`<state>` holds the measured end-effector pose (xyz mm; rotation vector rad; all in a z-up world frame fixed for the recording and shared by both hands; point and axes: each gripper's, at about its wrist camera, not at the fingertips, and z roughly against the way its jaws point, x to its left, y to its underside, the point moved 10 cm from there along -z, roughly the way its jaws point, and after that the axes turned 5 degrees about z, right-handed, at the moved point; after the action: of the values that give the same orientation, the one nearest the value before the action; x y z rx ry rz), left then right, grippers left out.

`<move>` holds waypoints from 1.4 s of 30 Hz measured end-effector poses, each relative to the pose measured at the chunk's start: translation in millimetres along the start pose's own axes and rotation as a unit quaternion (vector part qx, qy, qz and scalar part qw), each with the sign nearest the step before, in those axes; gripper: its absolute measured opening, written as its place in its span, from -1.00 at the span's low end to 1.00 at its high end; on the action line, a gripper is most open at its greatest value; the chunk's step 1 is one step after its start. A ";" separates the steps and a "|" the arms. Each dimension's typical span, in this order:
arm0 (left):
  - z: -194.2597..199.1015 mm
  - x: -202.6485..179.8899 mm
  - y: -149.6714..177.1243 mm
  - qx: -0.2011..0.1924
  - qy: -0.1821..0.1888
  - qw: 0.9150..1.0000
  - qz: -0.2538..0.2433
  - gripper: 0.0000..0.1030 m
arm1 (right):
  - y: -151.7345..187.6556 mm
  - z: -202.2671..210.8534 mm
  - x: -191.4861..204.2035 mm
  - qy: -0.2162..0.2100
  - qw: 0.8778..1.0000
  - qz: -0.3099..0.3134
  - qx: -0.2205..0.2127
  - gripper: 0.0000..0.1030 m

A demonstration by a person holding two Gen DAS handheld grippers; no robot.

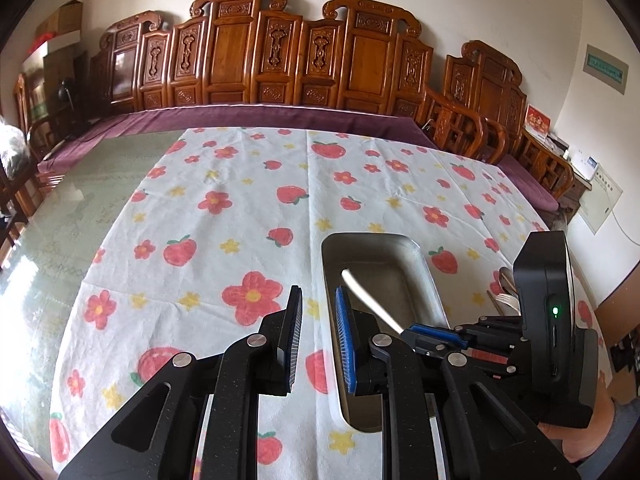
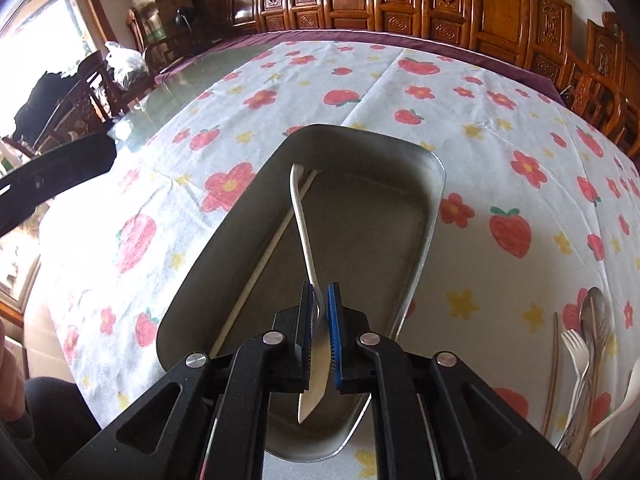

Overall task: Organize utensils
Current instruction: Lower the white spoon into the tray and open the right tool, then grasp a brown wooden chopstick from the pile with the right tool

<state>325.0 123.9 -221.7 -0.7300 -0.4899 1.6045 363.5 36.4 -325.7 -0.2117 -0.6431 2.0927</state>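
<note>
White utensil [image 2: 306, 240] handle points away; perhaps a knife.

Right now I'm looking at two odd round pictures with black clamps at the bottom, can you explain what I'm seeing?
No robot here: a person carries a hand-held gripper in each hand, each with a fisheye camera looking along its two fingers.

The left camera shows the left hand-held gripper, holding nothing, above the flowered tablecloth.

The right camera shows the right hand-held gripper clamped on a white plastic knife over a metal tray. A thin white stick already lies in the tray. To the right, on the cloth, more utensils wait: a white fork and a metal spoon.
</note>
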 end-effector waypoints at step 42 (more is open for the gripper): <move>-27.8 -165.0 76.2 0.044 0.088 0.991 -0.089 -0.63 | 170.8 110.5 -211.6 0.155 0.984 -0.083 0.003 -0.56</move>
<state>299.2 -53.3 -263.5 -0.7331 -0.3437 1.3737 318.8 -253.4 -339.9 -0.4548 -0.4498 1.8515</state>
